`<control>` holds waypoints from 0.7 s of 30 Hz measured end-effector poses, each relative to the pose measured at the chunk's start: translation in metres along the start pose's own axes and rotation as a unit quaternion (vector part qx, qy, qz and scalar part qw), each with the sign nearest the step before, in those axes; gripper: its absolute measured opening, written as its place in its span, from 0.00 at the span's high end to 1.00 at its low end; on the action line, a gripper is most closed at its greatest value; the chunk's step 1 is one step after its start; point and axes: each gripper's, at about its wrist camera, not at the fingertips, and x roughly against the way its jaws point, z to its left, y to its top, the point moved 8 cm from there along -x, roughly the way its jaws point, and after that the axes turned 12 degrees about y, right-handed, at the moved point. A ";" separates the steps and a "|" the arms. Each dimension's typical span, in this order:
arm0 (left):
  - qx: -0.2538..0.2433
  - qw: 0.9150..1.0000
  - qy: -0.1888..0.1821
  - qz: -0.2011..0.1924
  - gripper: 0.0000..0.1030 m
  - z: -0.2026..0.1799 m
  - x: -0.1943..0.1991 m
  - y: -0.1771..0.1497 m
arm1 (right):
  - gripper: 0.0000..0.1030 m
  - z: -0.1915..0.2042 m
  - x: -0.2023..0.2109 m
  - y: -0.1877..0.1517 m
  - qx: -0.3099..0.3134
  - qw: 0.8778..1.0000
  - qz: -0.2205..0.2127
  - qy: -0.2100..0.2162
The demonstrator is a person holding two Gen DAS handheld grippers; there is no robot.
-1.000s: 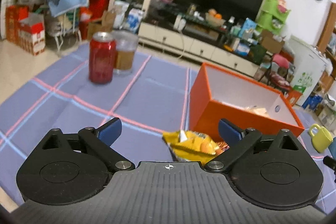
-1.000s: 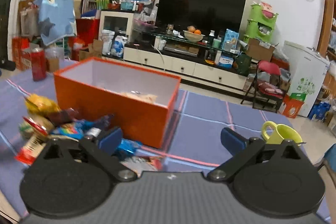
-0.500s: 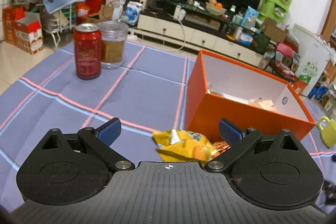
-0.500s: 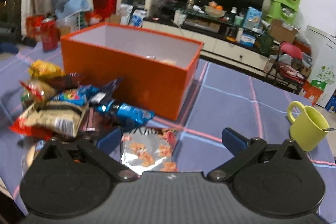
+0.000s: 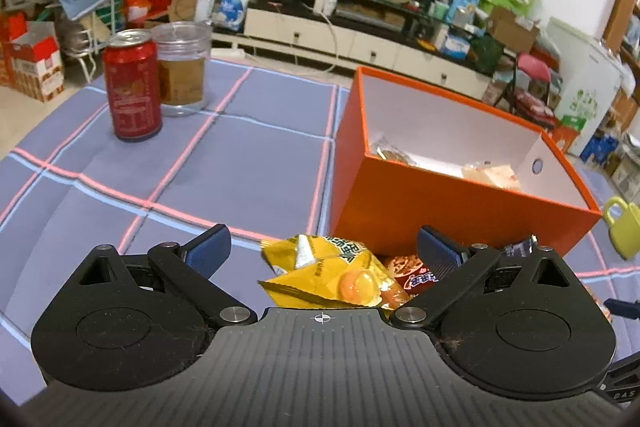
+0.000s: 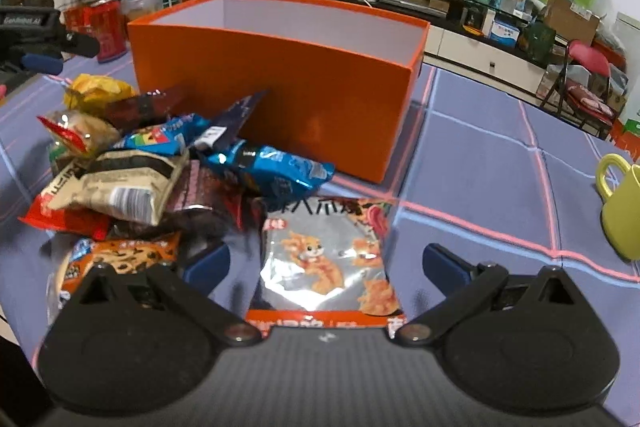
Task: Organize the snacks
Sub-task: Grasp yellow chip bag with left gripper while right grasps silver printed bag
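Snack packets lie heaped against the orange box (image 6: 280, 83) on the checked tablecloth (image 5: 180, 163). A yellow packet (image 5: 328, 275) sits between the left gripper's (image 5: 324, 251) open jaws; a silver, cat-printed pouch (image 6: 324, 259) sits between the right gripper's (image 6: 326, 263), also open. Lettering unreadable.

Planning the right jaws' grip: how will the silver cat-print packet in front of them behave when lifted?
The silver cat-print packet lies flat and thin, so it will likely flop and sag. Its glossy foil looks slippery. Probably light; the purple tablecloth under it may let it slide if pushed.

Both tools lower — nearer snack pile (image 6: 160, 171)
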 end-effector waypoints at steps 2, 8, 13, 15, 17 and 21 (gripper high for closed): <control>-0.003 1.000 -0.005 0.007 0.23 -0.005 -0.005 -0.002 | 0.01 0.001 -0.001 0.000 -0.001 1.000 0.002 0.002; -0.069 0.997 0.017 0.026 0.24 -0.022 -0.020 -0.018 | 0.01 0.006 -0.012 -0.005 0.004 1.000 0.017 0.006; -0.091 0.994 0.041 0.044 0.45 -0.017 -0.030 -0.031 | 0.06 -0.001 -0.016 -0.008 -0.036 0.999 0.027 0.020; -0.086 0.995 0.033 0.045 0.46 -0.014 -0.028 -0.031 | 0.21 -0.006 -0.017 -0.008 -0.057 0.998 0.033 0.024; -0.084 0.995 0.031 0.046 0.51 -0.012 -0.026 -0.032 | 0.29 -0.010 -0.017 -0.007 -0.072 0.997 0.035 0.018; -0.095 0.994 0.028 0.047 0.49 -0.012 -0.028 -0.035 | 0.28 -0.009 -0.018 -0.006 -0.077 0.996 0.036 0.016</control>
